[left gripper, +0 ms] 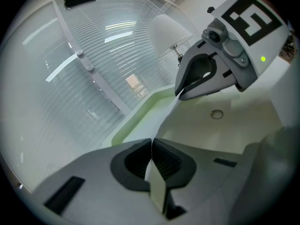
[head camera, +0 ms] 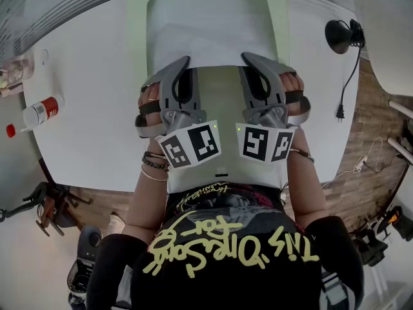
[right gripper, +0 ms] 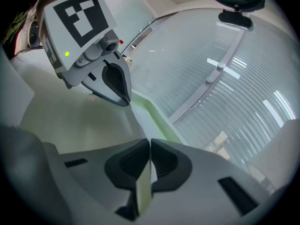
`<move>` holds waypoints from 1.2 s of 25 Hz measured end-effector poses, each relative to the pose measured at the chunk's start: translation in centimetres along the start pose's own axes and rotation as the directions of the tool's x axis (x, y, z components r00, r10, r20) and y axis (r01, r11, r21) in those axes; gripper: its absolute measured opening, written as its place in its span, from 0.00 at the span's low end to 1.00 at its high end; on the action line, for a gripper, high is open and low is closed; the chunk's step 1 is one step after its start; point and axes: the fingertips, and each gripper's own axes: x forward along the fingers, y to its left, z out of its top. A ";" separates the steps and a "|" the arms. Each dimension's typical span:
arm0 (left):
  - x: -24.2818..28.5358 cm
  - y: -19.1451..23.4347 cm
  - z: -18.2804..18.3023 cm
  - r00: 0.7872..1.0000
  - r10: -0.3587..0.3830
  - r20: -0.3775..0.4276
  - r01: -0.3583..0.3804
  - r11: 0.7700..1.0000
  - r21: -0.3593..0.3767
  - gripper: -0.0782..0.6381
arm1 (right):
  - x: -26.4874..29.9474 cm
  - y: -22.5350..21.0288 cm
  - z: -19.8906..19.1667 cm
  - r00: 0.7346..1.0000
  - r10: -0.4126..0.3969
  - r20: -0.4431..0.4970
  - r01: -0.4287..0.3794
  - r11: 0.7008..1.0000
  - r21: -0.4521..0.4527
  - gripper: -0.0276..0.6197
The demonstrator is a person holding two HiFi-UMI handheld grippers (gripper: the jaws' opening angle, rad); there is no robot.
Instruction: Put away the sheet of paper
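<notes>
A white sheet of paper (head camera: 210, 31) is held by its near edge over a pale green folder (head camera: 137, 18) that lies open on the white table (head camera: 90, 128). My left gripper (head camera: 186, 61) is shut on the sheet's near left part. My right gripper (head camera: 246, 57) is shut on its near right part. The left gripper view shows the paper's edge (left gripper: 157, 186) pinched between my left gripper's (left gripper: 151, 142) jaws and running on to the right gripper (left gripper: 180, 93). The right gripper view shows the same from the other side: paper (right gripper: 143, 191) pinched in my right gripper (right gripper: 149, 142), the left gripper (right gripper: 125, 102) beyond.
A red and white bottle (head camera: 42, 110) lies near the table's left edge, with a clear glass item (head camera: 16, 70) beyond it. A black round device (head camera: 341, 34) with a cable and plug (head camera: 340, 113) stands at the right. Wooden floor shows below the table.
</notes>
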 end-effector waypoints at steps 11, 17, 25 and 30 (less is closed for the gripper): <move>0.5 0.3 0.0 1.000 0.002 0.001 -0.002 1.000 -0.004 0.12 | 0.5 -0.5 0.1 1.000 -0.004 0.004 0.004 1.000 -0.005 0.06; 0.7 0.5 0.2 1.000 0.008 0.002 -0.008 1.000 -0.007 0.12 | 0.7 -0.5 0.0 1.000 -0.007 0.000 0.007 1.000 -0.001 0.06; 1.0 0.7 0.2 1.000 0.011 0.002 -0.011 1.000 -0.009 0.12 | 1.0 -0.9 0.1 1.000 -0.011 0.000 0.011 1.000 0.007 0.06; 1.2 0.9 0.4 1.000 0.020 0.001 -0.020 1.000 -0.017 0.12 | 1.2 -1.2 0.1 1.000 -0.019 0.000 0.019 1.000 0.002 0.06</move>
